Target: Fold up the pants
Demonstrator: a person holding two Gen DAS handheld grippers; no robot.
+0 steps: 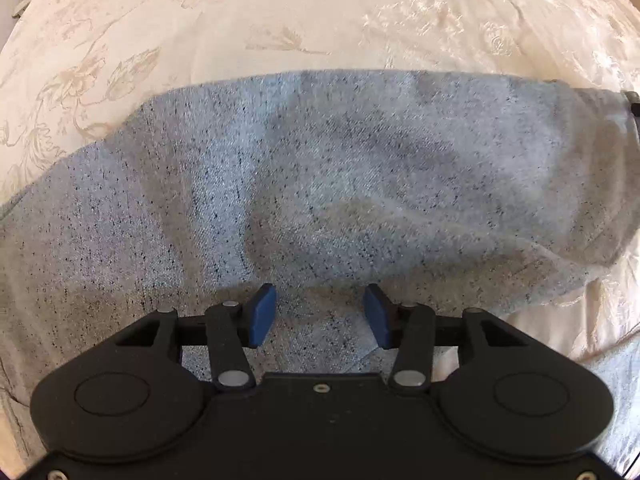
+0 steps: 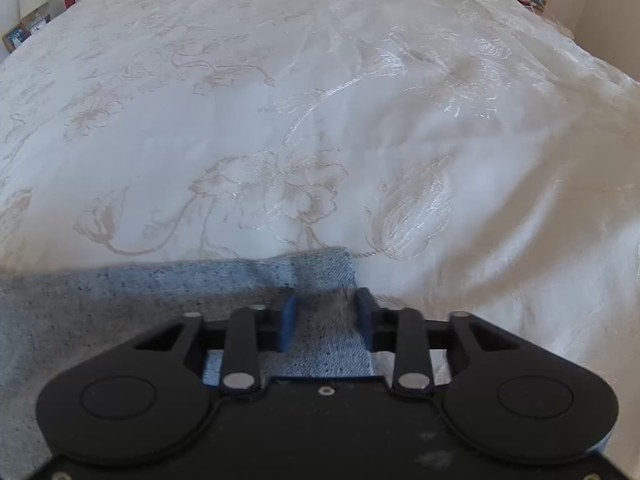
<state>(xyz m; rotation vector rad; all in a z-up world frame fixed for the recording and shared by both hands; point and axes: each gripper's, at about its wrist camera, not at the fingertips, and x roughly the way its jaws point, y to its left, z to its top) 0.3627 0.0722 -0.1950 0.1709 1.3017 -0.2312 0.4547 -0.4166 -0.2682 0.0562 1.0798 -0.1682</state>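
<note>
Right gripper [image 2: 326, 316] jaws on pants [image 2: 326, 344] hem; left gripper [image 1: 318, 314] agape.

The left tool [image 1: 319, 314] points steeply down with its blue pads [image 1: 262, 316] standing well apart, nothing pinched between them, the pants [image 1: 320, 168] lying just below. The right tool [image 2: 325, 318] also tilts down, and a strip of the denim sits between its blue pads [image 2: 287, 320].
</note>
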